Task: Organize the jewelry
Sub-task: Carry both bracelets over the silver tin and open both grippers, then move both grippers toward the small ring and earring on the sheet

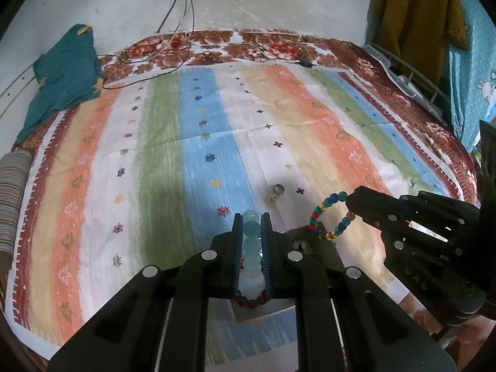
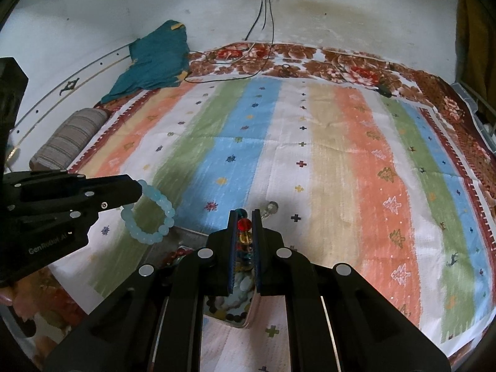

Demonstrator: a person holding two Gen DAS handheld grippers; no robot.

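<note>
My left gripper (image 1: 251,217) is shut on a pale blue bead bracelet (image 1: 251,235), which hangs as a ring in the right wrist view (image 2: 155,214). My right gripper (image 2: 245,214) is shut on a multicoloured bead bracelet (image 2: 244,232), which shows as a ring in the left wrist view (image 1: 328,217). Both are held above a small box (image 1: 328,257) lying on the striped bedspread. The box holds dark red beads (image 1: 252,300) and other pieces, seen under my fingers in the right wrist view (image 2: 229,307). A small clear ring-like item (image 1: 276,193) lies on the spread just beyond.
The striped bedspread (image 1: 201,130) covers a bed against a white wall. A teal garment (image 1: 65,74) and a striped bolster (image 1: 12,192) lie at the left. Cables (image 1: 179,31) run from a wall socket. A rack with a brown coat (image 1: 412,15) stands at the right.
</note>
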